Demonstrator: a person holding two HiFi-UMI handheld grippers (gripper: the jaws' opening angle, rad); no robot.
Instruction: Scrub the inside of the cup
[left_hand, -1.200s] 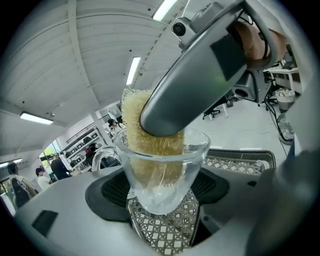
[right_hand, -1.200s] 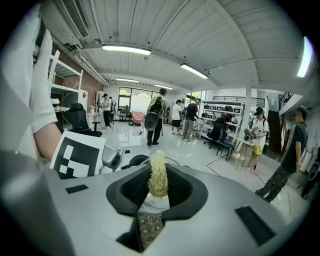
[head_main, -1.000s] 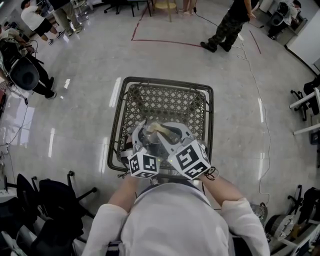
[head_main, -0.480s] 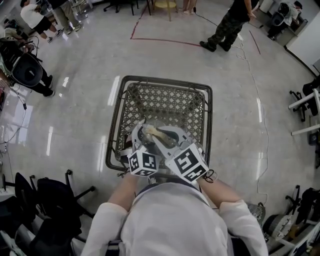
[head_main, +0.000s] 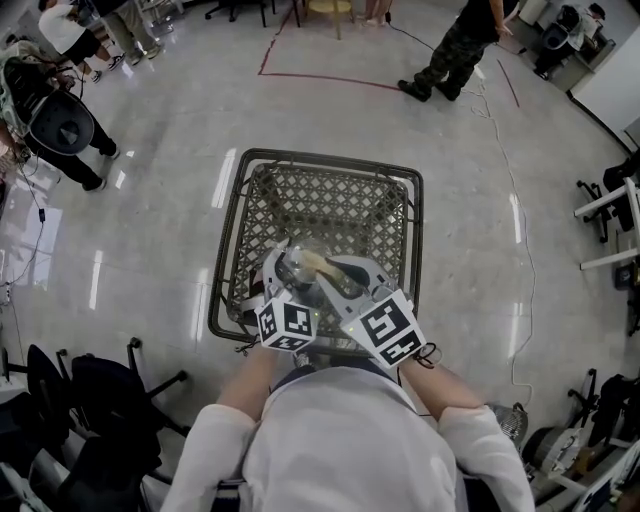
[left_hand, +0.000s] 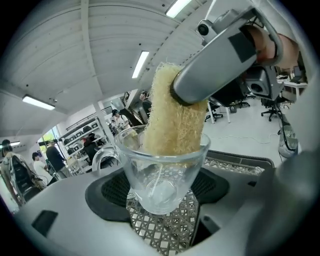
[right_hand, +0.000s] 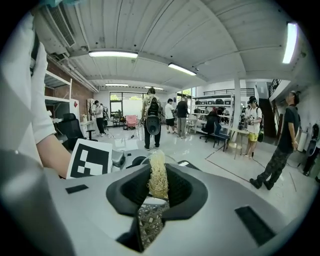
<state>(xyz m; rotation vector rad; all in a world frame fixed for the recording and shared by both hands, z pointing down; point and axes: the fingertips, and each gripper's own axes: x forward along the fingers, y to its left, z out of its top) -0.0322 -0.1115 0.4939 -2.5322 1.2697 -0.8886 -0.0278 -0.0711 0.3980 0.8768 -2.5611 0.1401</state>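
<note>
Left gripper (left_hand: 161, 186) is closed part-way onto a cup (left_hand: 159, 172), its dark pads bearing on the lower body from either side, and I record the hold as firm. I note the cup as clear glass with a loop handle (left_hand: 102, 158) on its left, the wall tapering down to a thick rounded base. It sits roughly upright between the jaws. The lattice of a mesh basket (head_main: 330, 160) shows through the glass and in the gap beneath it. From the head view the cup is held over the near end of that basket, close to my body; I cannot tell whether it touches the mesh. A loofah (left_hand: 174, 120) stands in the cup's mouth. It is pale yellow, coarse and fibrous. Its lower end is inside the glass, leaning on the rim at the side away from the handle, and its upper part rises well above the rim. Right gripper (right_hand: 159, 194) is nearly closed, its jaws pinching the upper end of the loofah, whose frayed tip stands up between the pads in the right gripper view.
</note>
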